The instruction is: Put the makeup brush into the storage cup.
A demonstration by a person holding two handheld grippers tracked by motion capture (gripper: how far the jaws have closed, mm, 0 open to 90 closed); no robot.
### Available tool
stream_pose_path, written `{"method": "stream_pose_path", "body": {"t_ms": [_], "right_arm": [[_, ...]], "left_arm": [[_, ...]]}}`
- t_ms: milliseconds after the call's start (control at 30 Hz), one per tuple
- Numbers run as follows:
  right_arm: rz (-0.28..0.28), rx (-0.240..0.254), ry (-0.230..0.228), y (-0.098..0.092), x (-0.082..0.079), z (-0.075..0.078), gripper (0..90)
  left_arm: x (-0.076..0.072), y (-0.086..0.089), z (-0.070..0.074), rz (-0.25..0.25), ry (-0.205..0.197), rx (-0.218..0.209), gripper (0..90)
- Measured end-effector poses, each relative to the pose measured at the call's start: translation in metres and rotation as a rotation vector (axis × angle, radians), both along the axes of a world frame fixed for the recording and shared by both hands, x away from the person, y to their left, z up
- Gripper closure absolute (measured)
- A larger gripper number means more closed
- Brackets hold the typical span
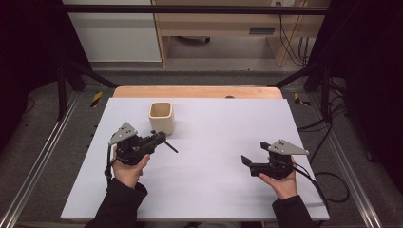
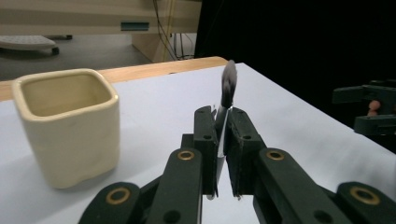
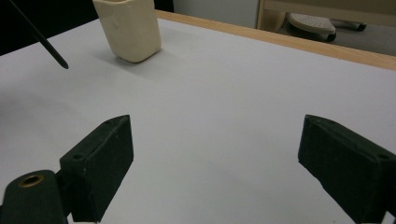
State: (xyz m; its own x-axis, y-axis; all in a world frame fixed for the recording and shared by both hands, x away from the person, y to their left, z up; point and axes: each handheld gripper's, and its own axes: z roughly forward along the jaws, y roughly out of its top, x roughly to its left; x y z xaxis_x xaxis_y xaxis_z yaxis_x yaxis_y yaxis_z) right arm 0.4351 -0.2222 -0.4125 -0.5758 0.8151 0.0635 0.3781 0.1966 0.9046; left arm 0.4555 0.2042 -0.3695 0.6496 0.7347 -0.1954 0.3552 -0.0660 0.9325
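one thin dark stick (image 2: 227, 95) sits clamped in the left tool (image 2: 223, 135).

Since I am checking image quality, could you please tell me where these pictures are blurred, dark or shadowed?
Left gripper view: the spoon tip is blurred, the cream cup fairly sharp, the right side black. Right gripper view: the near jaws look soft; the cup casts a faint shadow. High view: even light on the white board, dark surroundings.

My high view looks forward and down over the table (image 1: 214, 190), each gripper view sits low along its jaws, all sharing the cup (image 1: 161, 117).
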Motion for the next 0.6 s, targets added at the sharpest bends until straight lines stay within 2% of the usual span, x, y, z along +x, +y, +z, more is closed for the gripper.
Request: {"method": "stream_pose_path", "body": {"t_ms": [600], "right_arm": [[-0.018, -0.009, -0.003, -0.003, 0.000, 0.001, 9.4]], "left_arm": [[0.008, 0.013, 0.012, 0.078, -0.017, 0.060, 83.5]]}}
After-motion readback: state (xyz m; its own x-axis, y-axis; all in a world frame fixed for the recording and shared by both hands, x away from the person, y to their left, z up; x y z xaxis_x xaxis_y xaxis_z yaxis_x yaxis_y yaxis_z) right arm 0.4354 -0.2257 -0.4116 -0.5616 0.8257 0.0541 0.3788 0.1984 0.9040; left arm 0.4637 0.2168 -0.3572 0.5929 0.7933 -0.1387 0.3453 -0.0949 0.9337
